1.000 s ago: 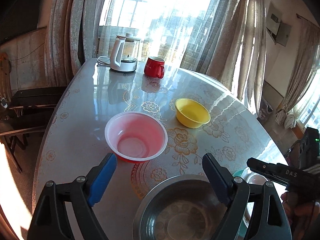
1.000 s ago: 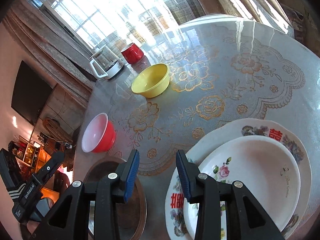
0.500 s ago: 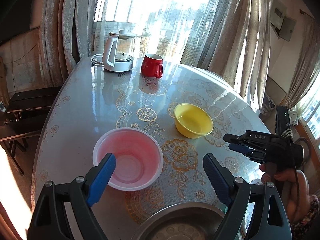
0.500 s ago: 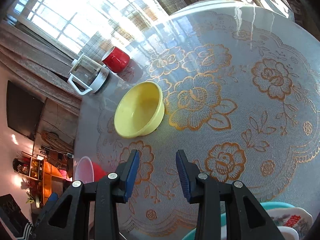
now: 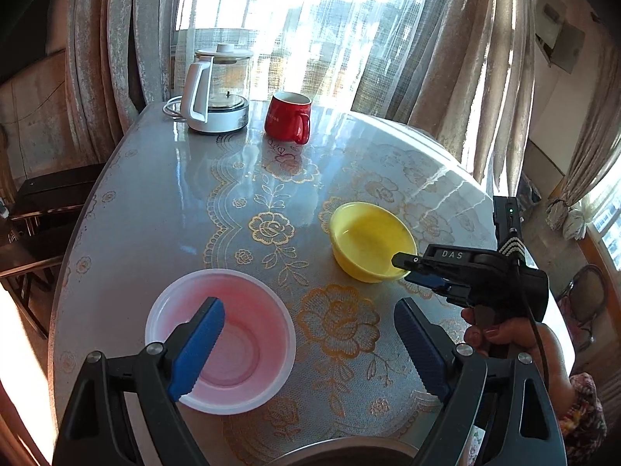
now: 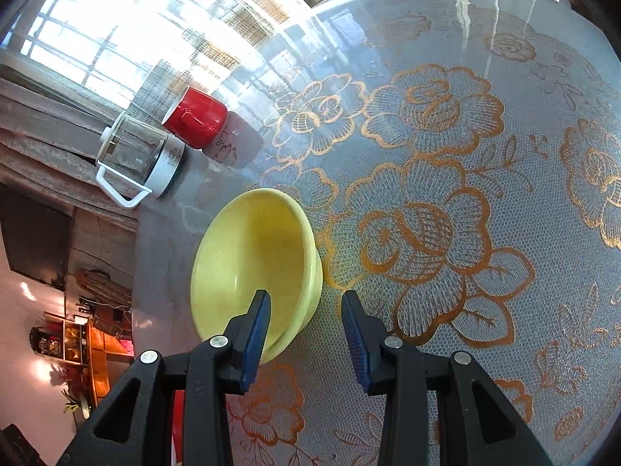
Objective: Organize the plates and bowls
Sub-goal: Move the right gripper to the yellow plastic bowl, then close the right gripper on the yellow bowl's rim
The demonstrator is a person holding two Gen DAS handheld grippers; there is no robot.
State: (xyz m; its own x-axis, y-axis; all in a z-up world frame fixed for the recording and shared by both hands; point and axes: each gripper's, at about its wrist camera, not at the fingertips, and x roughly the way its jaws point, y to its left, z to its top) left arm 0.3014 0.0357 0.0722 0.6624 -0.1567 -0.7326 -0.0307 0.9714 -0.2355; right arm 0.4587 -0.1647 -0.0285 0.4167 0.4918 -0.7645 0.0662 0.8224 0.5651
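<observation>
A yellow bowl (image 5: 370, 240) stands upright on the round table, also in the right wrist view (image 6: 252, 268). My right gripper (image 6: 306, 330) is open; its left finger is over the bowl's inside and its right finger outside the near rim, which lies between them. In the left wrist view the right gripper (image 5: 411, 268) reaches the bowl's right rim. A red bowl with a white inside (image 5: 221, 345) stands near the front left. My left gripper (image 5: 306, 345) is open and empty above the table, its left finger over the red bowl. A steel bowl's rim (image 5: 341, 454) shows at the bottom edge.
A red mug (image 5: 289, 122) and a glass kettle with a white handle (image 5: 217, 93) stand at the table's far edge by the curtained window. The table (image 5: 155, 202) has a glossy lace-pattern cover. A dark bench stands left of the table (image 5: 42, 202).
My right gripper has moved forward to the yellow bowl, so its fingers now straddle the near rim. My left gripper has risen and tilted forward; the steel bowl has nearly left its view.
</observation>
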